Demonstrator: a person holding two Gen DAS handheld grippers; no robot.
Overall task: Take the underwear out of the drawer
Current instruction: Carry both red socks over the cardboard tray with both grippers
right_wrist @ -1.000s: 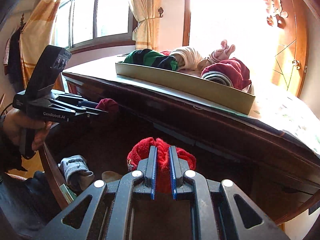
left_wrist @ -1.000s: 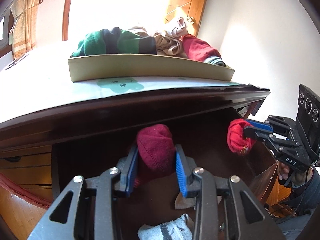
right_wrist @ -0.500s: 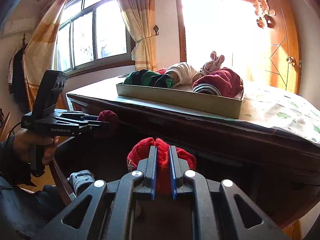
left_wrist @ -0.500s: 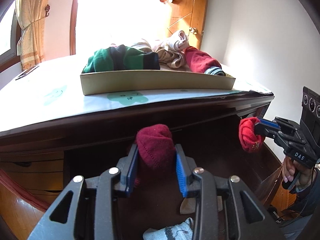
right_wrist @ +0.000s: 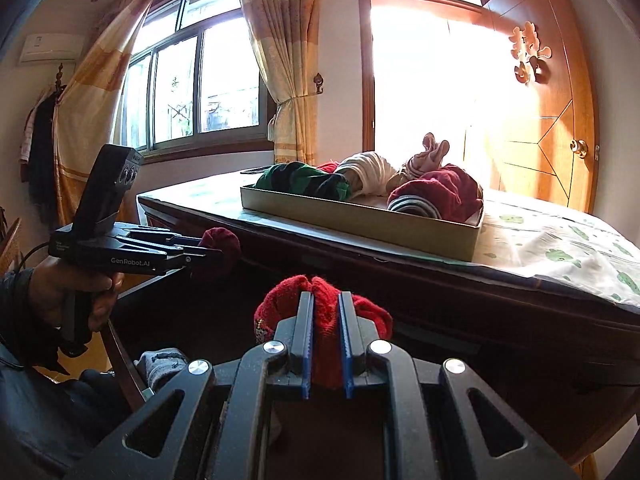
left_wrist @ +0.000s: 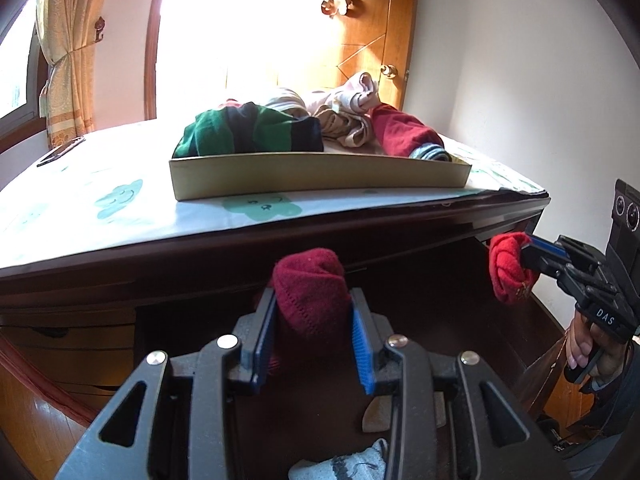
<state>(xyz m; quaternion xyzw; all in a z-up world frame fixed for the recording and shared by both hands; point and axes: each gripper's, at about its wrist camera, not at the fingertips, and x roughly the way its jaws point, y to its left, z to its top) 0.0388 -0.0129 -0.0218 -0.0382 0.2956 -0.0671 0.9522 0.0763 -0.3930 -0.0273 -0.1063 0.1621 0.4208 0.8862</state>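
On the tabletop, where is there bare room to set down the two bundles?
Free: the patterned cloth left of the cardboard tray, and the strip between tray and table edge. The tray itself is crowded with rolled clothes.

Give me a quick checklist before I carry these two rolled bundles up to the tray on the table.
1. Left gripper clamped on the dark red bundle: ok.
2. Right gripper clamped on the bright red bundle: ok.
3. Both bundles lifted clear of the drawer: ok.
4. Free space in the tray: cannot tell; the green striped roll and other clothes fill much of it.
5. Drawer emptied: not ok; a grey sock lies below.
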